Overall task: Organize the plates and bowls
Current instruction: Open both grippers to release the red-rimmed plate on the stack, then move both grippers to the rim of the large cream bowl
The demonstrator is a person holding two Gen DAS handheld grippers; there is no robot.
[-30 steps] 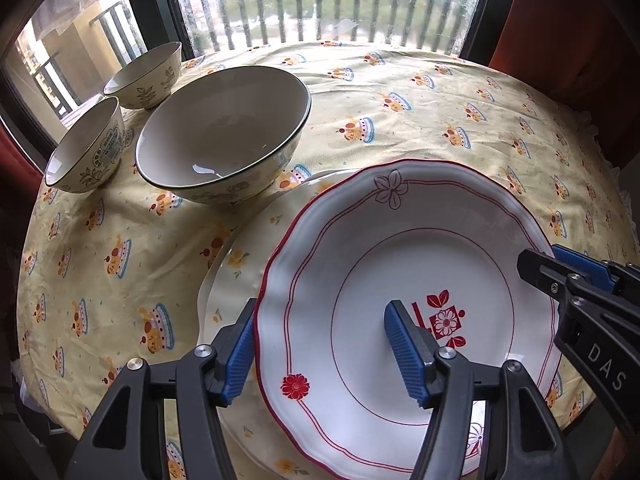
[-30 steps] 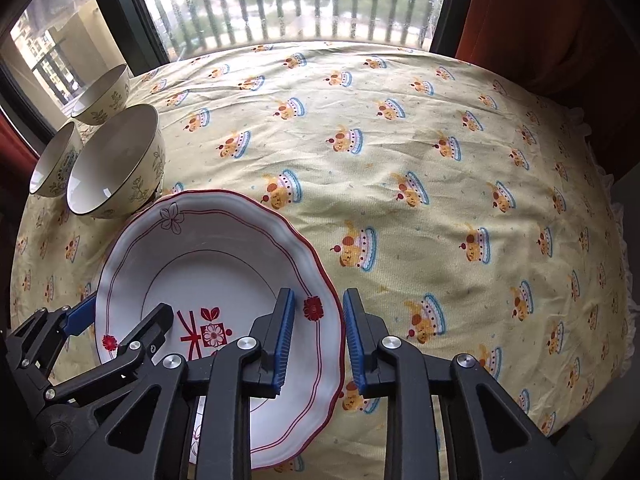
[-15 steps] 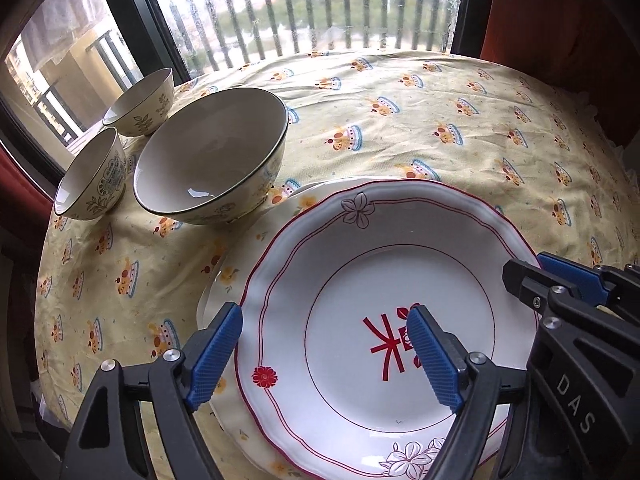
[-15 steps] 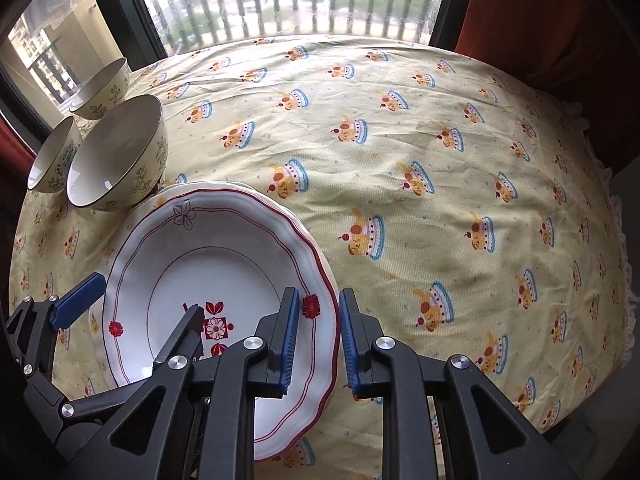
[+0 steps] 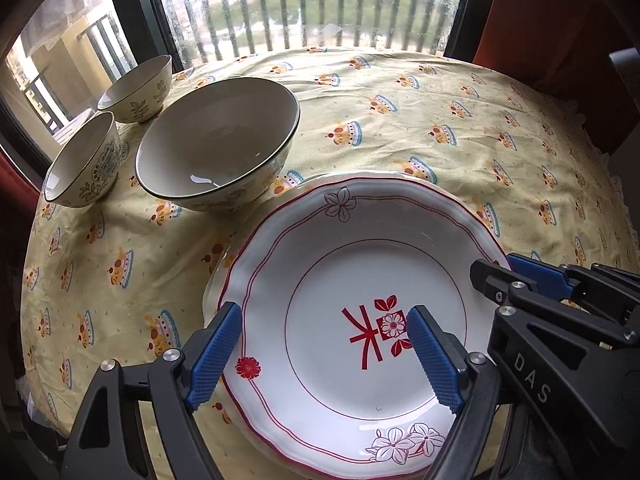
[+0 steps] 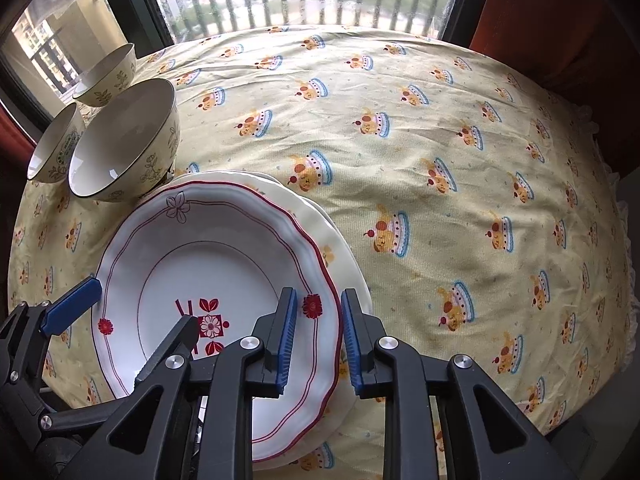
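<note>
The red-rimmed plate (image 6: 208,280) is seated on a pale yellow plate (image 6: 340,256) at the near edge of the worktop (image 6: 460,160), just beside the large bowl (image 5: 218,152); two small bowls (image 5: 84,160) stand behind it, toward the window. The left tool (image 5: 324,348) is spread wide, its jaws having just been opening; the plate's near-left rim lies between them, but no pad is seen to press on it. The right tool (image 6: 318,332) is held nearly closed astride the plate's right rim, and the rim appears to be pinched between its pads (image 6: 286,332). The step in hand is judged to be the release of the stacked plate. The right tool should be opened fully before any lift is made, so that the rim is not dragged and the upper plate is not slid off centre. Both tools should then be withdrawn straight up, clear of the scalloped edge. Glazed ware is likely to slip on glazed ware, so sideways pushes are to be avoided. The bowls are left to be nested, by the look of it.
</note>
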